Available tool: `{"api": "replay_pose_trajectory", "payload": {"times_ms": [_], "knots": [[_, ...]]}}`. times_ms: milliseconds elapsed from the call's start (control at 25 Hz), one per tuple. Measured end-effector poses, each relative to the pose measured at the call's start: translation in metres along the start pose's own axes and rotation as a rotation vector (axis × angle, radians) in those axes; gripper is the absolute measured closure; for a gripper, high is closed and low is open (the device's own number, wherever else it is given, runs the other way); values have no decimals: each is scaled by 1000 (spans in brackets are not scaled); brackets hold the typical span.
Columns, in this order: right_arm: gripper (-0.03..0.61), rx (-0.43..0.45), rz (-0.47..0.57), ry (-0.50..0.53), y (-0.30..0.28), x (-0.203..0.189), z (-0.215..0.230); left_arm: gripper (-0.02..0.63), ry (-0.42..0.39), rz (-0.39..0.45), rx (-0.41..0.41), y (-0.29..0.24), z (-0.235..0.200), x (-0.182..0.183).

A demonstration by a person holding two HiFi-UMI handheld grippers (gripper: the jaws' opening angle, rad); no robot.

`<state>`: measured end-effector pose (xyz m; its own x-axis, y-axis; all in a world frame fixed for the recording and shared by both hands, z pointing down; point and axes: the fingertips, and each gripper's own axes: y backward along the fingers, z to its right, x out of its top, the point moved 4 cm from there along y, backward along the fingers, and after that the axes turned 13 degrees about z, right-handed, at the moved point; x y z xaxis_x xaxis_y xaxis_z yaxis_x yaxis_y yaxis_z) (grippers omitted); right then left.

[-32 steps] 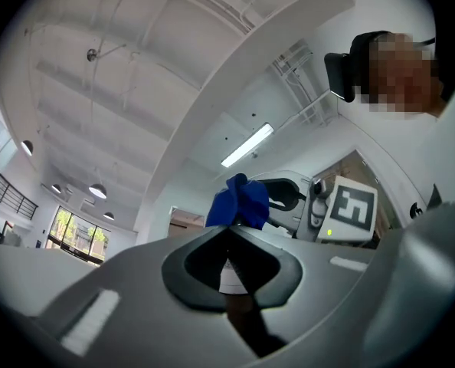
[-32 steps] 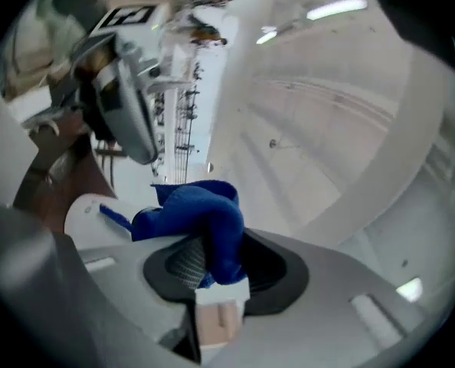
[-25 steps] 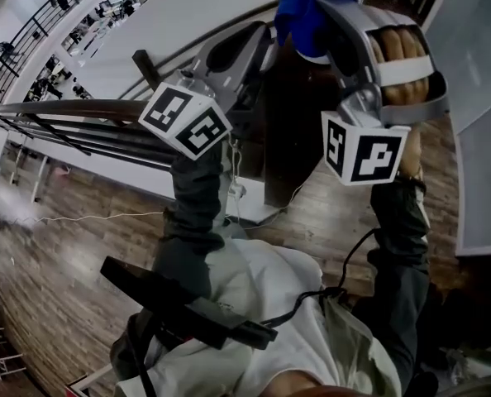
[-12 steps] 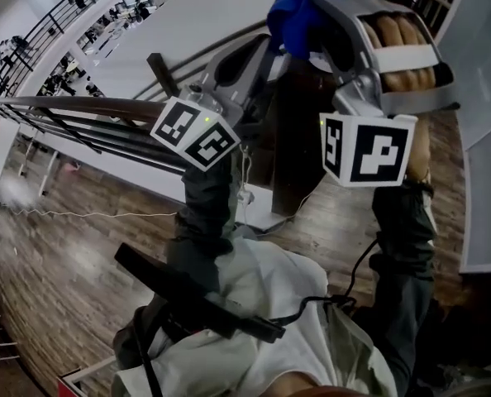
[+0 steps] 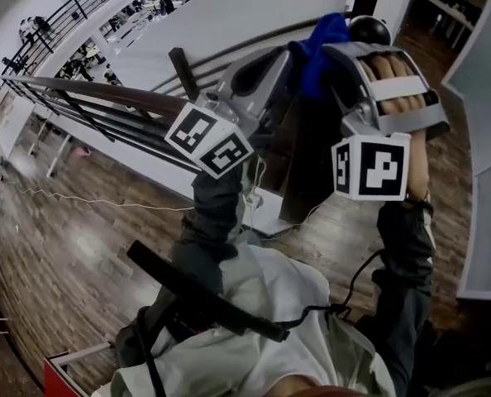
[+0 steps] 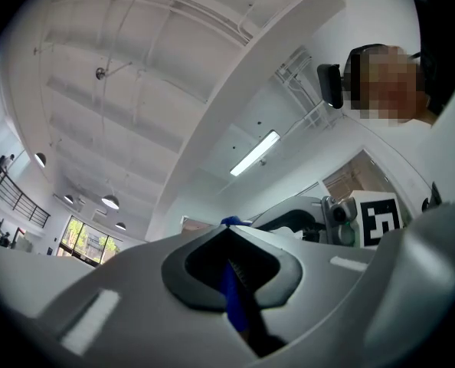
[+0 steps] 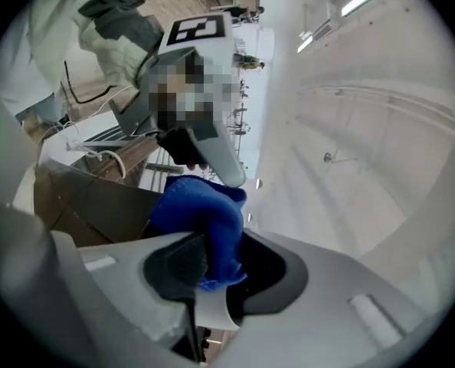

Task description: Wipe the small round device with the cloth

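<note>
At the far left of the head view a dark railing (image 5: 80,106) runs across above a wood-plank floor (image 5: 55,246), where a thin white cable (image 5: 105,205) trails.

The left hand-held gripper (image 5: 285,66) is raised in front of the person, its marker cube (image 5: 208,141) on the near side and a dark sleeve (image 5: 212,213) below it. In the left gripper view its jaws are clenched (image 6: 231,245) on a narrow fold of the blue cloth (image 6: 235,301), which runs down the slit between them.

The cloth (image 5: 316,48) bunches up between the two gripper tips, at the far middle of the head view. In the right gripper view it is a thick blue wad (image 7: 204,209) that drops into the jaw opening.

The right hand-held gripper (image 5: 338,55) stands just right of the cloth, tip close to the left one. A hand (image 5: 394,81) is wrapped round its handle, and its marker cube (image 5: 371,166) faces the camera. Its own view shows it (image 7: 212,263) grasping the lower end of the wad.

The small round device (image 5: 368,29), dark and domed, peeks out at the far side of the right hand-held gripper, just right of the cloth. Whether the cloth touches it, and what carries it, cannot be told.
</note>
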<state>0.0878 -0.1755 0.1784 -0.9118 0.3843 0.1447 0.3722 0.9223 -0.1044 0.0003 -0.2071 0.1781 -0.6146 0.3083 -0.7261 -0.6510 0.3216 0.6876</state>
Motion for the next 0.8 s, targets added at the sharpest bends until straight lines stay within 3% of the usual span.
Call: {"api": "replay_pose_trajectory", "payload": {"times_ms": [120,200,280,320,400,560,680,800], "knots": [[466,-142,88,-115,30,-4,34,614,15,3,-7,1,-2,0],[466,-324,143,-175,50,-20,66,614,27,0,-12,0,-3,-4],[466,-514,99,-241,68,-58,89,614,39,-4,-17,-1,-3,-9],[466,-566,38,-288,75,-81,94,614,45,-5,-21,-1,-3,-11],[466,-587,-33,-400,76,-121,92,614,50,-5,-28,-1,-2,-12],[466,-535,212,-698,46,-144,66,614,44,4,-39,-3,-1,-8],[466,-500,263,-728,43,-138,43,614,44,-6,-56,-3,5,-8],[468,-417,223,-751,44,-138,23,614,53,-15,-66,-3,5,-10]]}}
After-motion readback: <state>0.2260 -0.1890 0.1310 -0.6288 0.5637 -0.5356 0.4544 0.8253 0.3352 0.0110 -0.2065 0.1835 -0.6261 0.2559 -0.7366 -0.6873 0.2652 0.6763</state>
